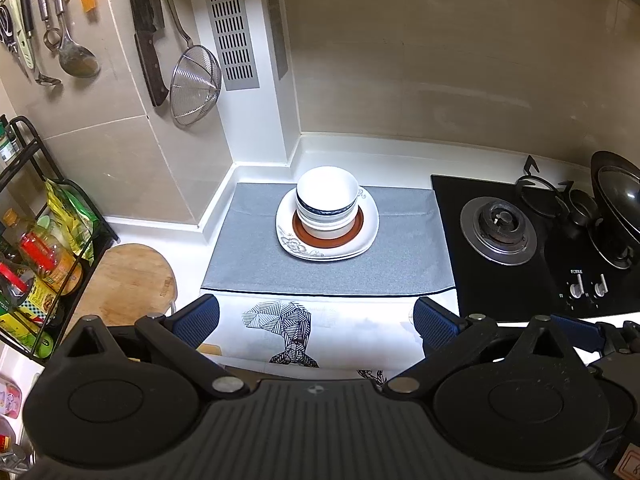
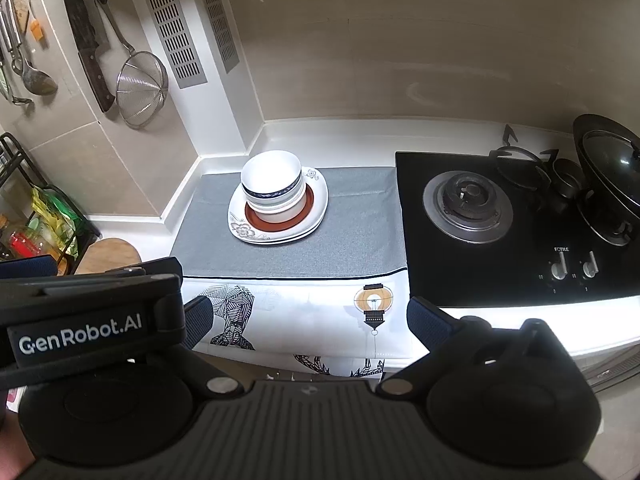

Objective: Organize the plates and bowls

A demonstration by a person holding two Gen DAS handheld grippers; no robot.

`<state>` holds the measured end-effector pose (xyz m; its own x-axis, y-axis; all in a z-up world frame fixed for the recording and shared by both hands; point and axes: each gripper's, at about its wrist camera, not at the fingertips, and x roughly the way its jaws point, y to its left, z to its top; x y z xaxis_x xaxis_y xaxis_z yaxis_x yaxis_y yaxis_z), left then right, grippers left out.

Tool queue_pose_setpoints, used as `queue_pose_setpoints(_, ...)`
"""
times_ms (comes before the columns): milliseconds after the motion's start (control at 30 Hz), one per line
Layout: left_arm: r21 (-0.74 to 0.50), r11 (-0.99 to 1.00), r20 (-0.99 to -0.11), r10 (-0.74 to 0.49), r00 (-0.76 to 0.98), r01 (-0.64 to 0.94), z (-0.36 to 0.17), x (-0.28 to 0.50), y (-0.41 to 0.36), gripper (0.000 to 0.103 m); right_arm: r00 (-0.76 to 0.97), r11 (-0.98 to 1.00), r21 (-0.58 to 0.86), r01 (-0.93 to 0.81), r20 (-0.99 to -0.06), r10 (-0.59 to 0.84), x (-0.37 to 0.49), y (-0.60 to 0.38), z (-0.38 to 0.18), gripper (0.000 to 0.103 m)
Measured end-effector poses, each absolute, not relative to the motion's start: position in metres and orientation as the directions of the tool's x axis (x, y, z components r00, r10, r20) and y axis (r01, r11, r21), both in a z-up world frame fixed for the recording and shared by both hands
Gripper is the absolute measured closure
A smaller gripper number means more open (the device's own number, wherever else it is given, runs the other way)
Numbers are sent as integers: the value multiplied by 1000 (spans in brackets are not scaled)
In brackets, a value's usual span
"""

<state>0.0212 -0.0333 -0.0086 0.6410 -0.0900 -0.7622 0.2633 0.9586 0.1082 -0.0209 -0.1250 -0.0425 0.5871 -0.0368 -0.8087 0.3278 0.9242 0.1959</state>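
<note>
A stack of white bowls [image 1: 326, 200] [image 2: 272, 186], one with a blue band, stands on a brown-rimmed plate [image 1: 358, 226] [image 2: 308, 210]. That plate lies on white flower-patterned square plates [image 1: 292, 242] [image 2: 244, 230] on a grey mat [image 1: 248, 256] [image 2: 208, 240]. My left gripper [image 1: 316, 322] hangs open in front of the counter, well short of the stack, nothing between its blue pads. My right gripper [image 2: 308, 320] is open too, likewise back from the stack and holding nothing. The left gripper's body [image 2: 80, 320] shows at the left of the right wrist view.
A black gas hob [image 1: 520, 240] [image 2: 500, 220] with a wok [image 1: 620, 200] [image 2: 608, 160] lies right of the mat. A strainer [image 1: 196, 88], knife and ladles hang on the left wall. A round wooden board [image 1: 128, 284] and a black rack of bottles [image 1: 36, 248] stand at the left.
</note>
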Motion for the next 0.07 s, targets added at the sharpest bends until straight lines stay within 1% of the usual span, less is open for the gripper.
queue_pose_setpoints(67,109,958,-763,-90,640,264,-10,24,-33,0,586,925,195,327,-809,-36,-17,-125,-45,0)
